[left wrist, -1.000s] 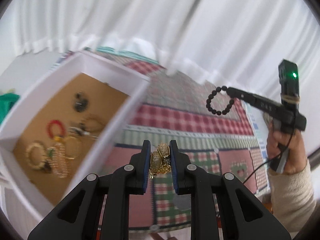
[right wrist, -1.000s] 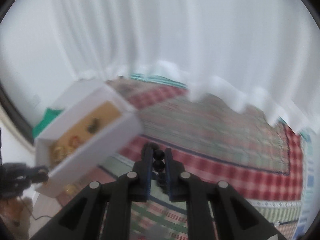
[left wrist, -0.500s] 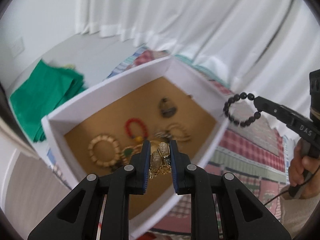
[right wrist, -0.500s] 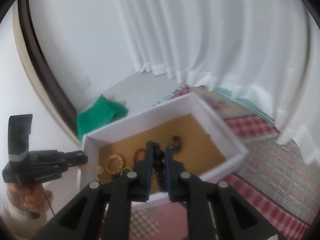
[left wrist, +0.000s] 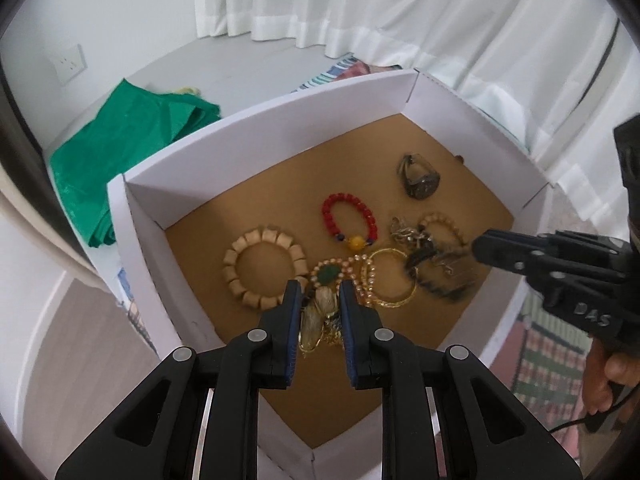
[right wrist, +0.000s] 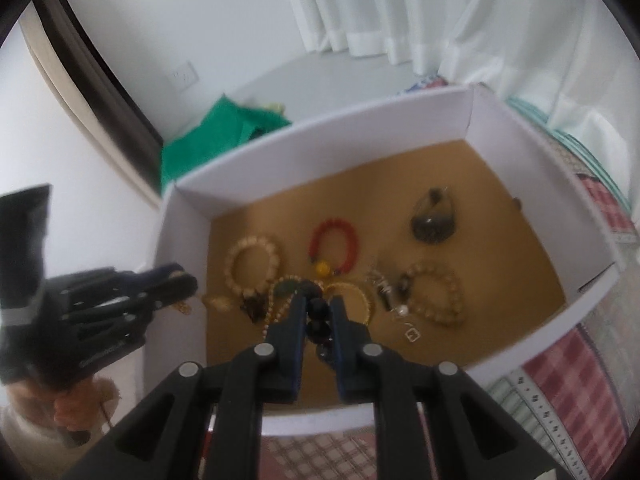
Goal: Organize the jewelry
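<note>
A white box [left wrist: 256, 128] with a brown floor holds several pieces: a wooden bead bracelet [left wrist: 264, 268], a red bead bracelet [left wrist: 348, 218], a dark ring [left wrist: 418, 176] and gold bangles [left wrist: 388, 280]. My left gripper [left wrist: 319, 300] is shut on a gold jewelry piece [left wrist: 316, 320] and holds it over the box's near left part. My right gripper [right wrist: 317, 312] is shut on a black bead bracelet [right wrist: 318, 320] above the box [right wrist: 360, 120]; it also shows in the left wrist view [left wrist: 520, 256], over the box's right side.
A green cloth [left wrist: 120, 148] lies on the grey floor left of the box. White curtains [left wrist: 400, 8] hang behind. A checked rug [right wrist: 560, 400] lies under and right of the box. A wall socket [left wrist: 68, 64] is at the far left.
Both grippers have swung from over the rug to above the box and come lower toward its floor. Each still holds its piece.
</note>
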Available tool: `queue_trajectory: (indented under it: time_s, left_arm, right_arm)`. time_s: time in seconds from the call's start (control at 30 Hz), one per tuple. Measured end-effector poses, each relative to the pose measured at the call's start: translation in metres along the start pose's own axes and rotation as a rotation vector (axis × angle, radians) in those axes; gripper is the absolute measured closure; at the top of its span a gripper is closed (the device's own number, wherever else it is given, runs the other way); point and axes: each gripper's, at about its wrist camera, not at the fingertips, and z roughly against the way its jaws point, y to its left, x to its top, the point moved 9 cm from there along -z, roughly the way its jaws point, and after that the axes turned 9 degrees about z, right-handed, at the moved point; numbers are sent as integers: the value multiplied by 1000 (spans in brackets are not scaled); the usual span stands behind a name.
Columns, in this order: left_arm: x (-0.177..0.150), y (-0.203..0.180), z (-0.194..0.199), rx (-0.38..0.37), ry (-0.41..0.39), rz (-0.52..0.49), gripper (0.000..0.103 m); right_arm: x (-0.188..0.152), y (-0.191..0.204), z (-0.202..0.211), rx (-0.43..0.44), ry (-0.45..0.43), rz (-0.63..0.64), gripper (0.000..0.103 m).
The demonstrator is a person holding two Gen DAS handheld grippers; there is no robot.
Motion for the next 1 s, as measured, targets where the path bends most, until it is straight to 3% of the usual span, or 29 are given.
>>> queue_trajectory:
  time_s: [0.03,0.07,0.1,0.13,0.23,0.3,0.47,0.5,0.57,0.7,1.0]
  left_arm:
    - [-1,0,1,15,-14,-4,65]
    - [-1,0,2,29,-24,-6,54]
    - [-1,1,4,51,-42,-1,33]
    - [0,2,5,67,-59,5,24]
    - [4,4,12,111,-108,10,11]
    - [6,6,18,146,-146,16,4]
    - [10,10,33,305,-210,-5,2]
    - [9,9,36,309,-212,-12,2]
    - [8,8,41,279,-198,12,2]
    - [7,9,46,246,-86,58,2]
    - [7,3,65,161,-27,129,2]
  right_arm:
    - [0,-1,-4,-10,5,2,86]
    - [-2,-2,-9,-29,15,0,69]
    - [-3,-3,-9,-42,17,-3,47]
    - [-4,-5,-6,-57,13,-6,39]
    - [-4,-9,5,-117,-7,16,32]
    - [-5,-9,15,-167,-13,43,22]
    - [0,-3,36,-254,-36,131,22]
    - [0,-1,40,-260,-38,140,22]
    - [1,0,44,-264,-39,140,22]
    - [3,-3,51,-251,-8,78,22]
    - [7,-2,60,-252,43,34,22]
